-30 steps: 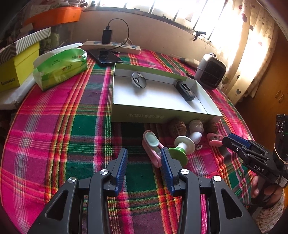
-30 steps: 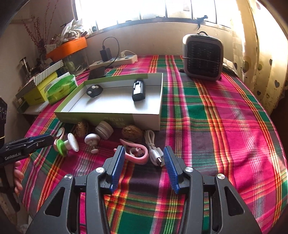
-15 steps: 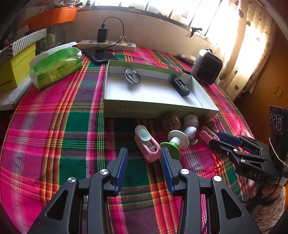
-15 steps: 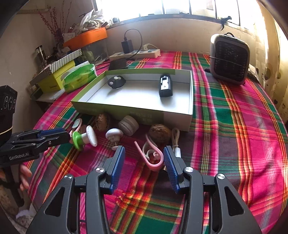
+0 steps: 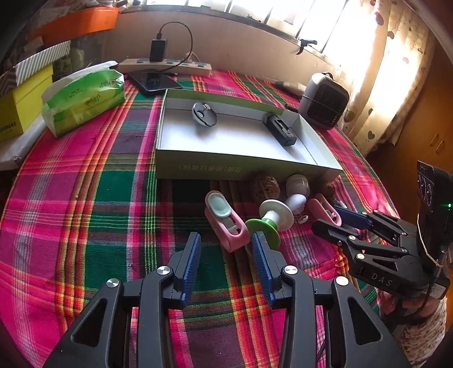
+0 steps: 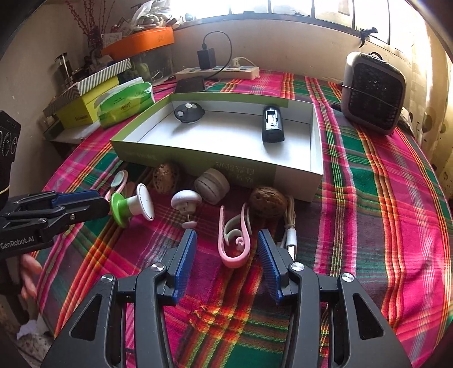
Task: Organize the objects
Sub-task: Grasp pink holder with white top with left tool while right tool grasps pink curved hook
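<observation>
Your left tool (image 5: 226, 249) is spread open and holds nothing; the pink clip (image 5: 226, 223) lies just ahead between its tips, with the green-and-white spool (image 5: 271, 219) touching the right fingertip. Beyond both sits the open box (image 5: 240, 167) on the plaid tabletop (image 5: 85, 198). Your right tool (image 6: 226, 249) is also spread open and holds nothing, with the pink ear hook (image 6: 235, 237) lying between its fingers and the white cable (image 6: 290, 232) just to its right.

Backlit, warm daylight, strong fisheye

Sun through the rear window (image 6: 297, 8) and curtain (image 5: 376, 56) blows out to white; the box (image 5: 240, 167) shadows the desk (image 5: 85, 198); edges curve and darken; focus stays sharp.
</observation>
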The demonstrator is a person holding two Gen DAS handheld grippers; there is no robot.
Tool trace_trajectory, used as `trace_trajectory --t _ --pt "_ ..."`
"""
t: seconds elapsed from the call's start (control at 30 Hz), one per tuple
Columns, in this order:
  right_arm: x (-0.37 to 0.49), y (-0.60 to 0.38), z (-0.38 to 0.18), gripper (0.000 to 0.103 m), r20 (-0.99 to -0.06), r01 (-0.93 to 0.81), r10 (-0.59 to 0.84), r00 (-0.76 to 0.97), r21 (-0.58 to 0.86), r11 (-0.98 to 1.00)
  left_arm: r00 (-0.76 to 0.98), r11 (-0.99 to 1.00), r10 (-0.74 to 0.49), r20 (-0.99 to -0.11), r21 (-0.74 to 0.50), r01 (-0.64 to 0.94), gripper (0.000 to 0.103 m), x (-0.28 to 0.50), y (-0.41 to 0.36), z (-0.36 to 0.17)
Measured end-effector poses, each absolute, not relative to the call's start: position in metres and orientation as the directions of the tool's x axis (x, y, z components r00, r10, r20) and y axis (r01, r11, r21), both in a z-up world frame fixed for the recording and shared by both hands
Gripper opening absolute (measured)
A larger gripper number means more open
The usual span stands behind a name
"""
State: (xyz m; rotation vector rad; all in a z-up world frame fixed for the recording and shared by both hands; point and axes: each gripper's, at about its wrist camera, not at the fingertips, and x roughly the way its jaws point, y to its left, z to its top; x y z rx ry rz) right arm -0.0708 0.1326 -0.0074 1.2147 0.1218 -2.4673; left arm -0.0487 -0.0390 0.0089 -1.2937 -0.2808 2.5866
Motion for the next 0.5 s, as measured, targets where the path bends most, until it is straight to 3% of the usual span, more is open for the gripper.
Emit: trace_trajectory --t 0.3,0.5 --pt "-0.07 0.132 -0.007 0.046 -0.775 0.358 -0.289 -0.562 0.087 -0.93 -0.573 -0.97 0.241 -0.783 -0.221 -0.105 0.037 -0.054 -0.034 0.005" --pt "-0.071 0.136 -0.007 0.035 -0.772 0.333 -0.279 -0.572 0.092 -0.938 -0.576 -0.978 0.199 -0.793 -0.196 -0.067 0.037 -0.055 -0.047 0.005"
